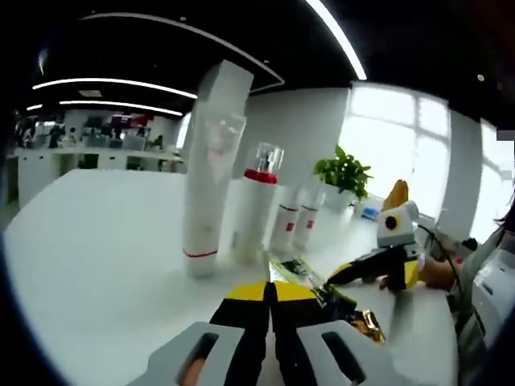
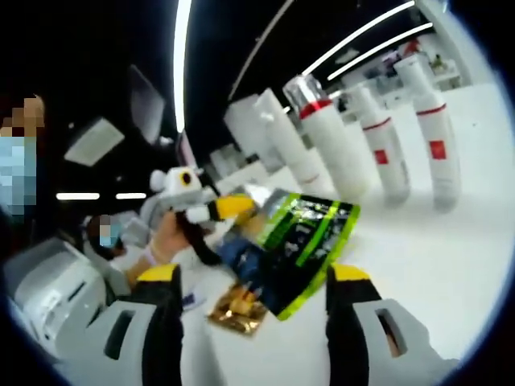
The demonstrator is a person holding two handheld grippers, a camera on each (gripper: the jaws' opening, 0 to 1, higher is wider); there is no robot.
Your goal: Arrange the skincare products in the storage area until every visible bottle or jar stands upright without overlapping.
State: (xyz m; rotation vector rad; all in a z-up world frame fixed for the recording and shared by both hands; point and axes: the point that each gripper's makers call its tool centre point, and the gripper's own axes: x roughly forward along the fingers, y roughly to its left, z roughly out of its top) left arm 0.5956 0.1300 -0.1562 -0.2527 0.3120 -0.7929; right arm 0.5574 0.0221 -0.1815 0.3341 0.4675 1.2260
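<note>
A green and black sachet (image 1: pixel 296 272) sticks out from between the yellow-tipped jaws of my left gripper (image 1: pixel 269 288), which is shut on its edge. In the right gripper view the sachet (image 2: pixel 302 241) hangs tilted above the table. My right gripper (image 2: pixel 256 275) stands open, one jaw on each side of the sachet. The left gripper (image 2: pixel 232 207) comes in from the left there. Behind the sachet stand, all upright, a tall white tube (image 1: pixel 205 181), a white bottle with a red collar and clear cap (image 1: pixel 257 201), and two slim white bottles (image 1: pixel 296 217).
A gold sachet (image 2: pixel 237 310) lies flat on the white table (image 1: pixel 105 265) under the green one. A potted plant (image 1: pixel 344 173) stands at the far edge by the window. A white machine (image 2: pixel 48 297) sits beside the table.
</note>
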